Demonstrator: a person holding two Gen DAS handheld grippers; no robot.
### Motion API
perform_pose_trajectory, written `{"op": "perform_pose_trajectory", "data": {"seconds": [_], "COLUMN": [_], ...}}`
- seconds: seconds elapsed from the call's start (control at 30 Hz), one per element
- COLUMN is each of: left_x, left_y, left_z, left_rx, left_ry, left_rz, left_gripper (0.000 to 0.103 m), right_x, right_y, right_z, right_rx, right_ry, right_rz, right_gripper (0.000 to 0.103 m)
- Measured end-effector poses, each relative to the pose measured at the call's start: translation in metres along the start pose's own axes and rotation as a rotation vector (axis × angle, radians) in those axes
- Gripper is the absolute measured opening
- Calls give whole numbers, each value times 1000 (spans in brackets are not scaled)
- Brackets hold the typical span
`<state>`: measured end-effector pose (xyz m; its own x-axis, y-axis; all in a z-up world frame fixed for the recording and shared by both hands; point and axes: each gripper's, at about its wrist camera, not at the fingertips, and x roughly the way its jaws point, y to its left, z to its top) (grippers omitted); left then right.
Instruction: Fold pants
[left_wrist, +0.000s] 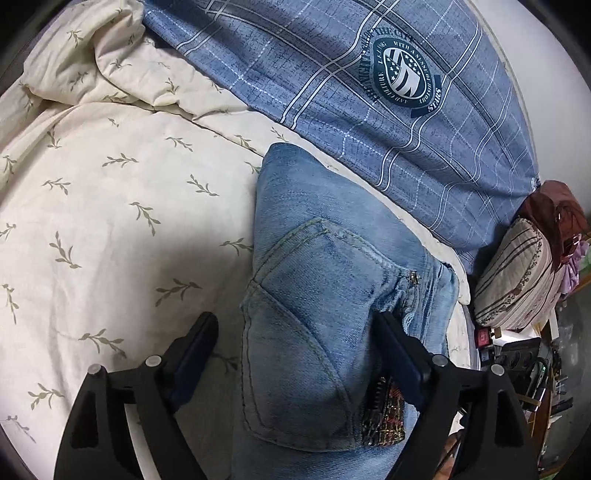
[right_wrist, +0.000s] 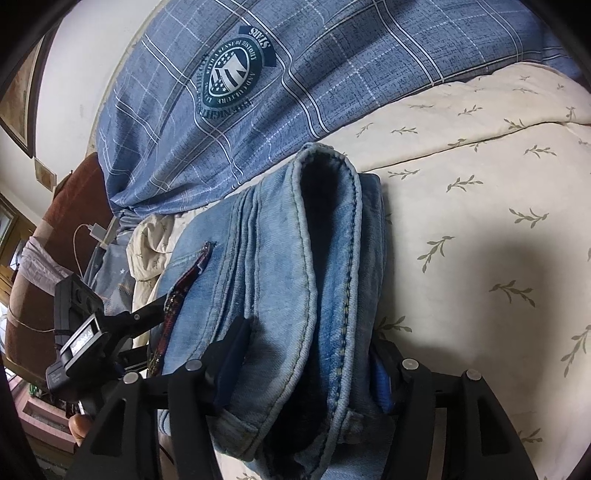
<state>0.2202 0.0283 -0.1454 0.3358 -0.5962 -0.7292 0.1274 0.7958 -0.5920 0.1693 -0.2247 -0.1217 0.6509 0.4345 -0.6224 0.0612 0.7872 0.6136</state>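
— What's underneath?
— A cream quilt printed with olive leaf sprigs (left_wrist: 110, 206), and the folded light-blue denim pants (left_wrist: 314, 280) lie on it.
— The left gripper (left_wrist: 295, 347)?
— Spread wide, the pants' pocket end between its fingers; whether it pinches, I cannot tell.
— The right gripper (right_wrist: 306, 354)?
— Clenched on the pants' waistband.
— Beyond the grippers?
— A blue checked duvet with a round emblem (left_wrist: 369, 110).
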Motion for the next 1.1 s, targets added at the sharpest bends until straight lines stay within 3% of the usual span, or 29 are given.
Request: {"op": "perform_pose_trajectory", "data": {"seconds": [0.1,0.3,0.53,0.73,0.9,1.1], "left_x": [-4,-27,-39,-33,-25,-9], "left_y": [-1,-9,-17,-19,-17,-2], "left_z": [1,1,2,0,-2,0], "left_rx": [-1,23,74,89,89,7], "left_ry": [-8,-95,-163,-131,-98,-22], "left_rz": [-18,-92,-57,-51,-22,-29], "left_gripper": [87,87,87,87,86,86], "right_x": [-7,-37,-71,-53,-33,-11], "right_y": [-3,5,34,48,54,43], "right_z": [1,2,-5,-11,-16,-15], "right_rx": [20,-44,-190,-223,-241,-189], "right_ry": [-8,-111,-258,-168,-91,-21], "right_rz": [19,41,112,175,149,98], "right_gripper": [64,65,65,65,65,65]}}
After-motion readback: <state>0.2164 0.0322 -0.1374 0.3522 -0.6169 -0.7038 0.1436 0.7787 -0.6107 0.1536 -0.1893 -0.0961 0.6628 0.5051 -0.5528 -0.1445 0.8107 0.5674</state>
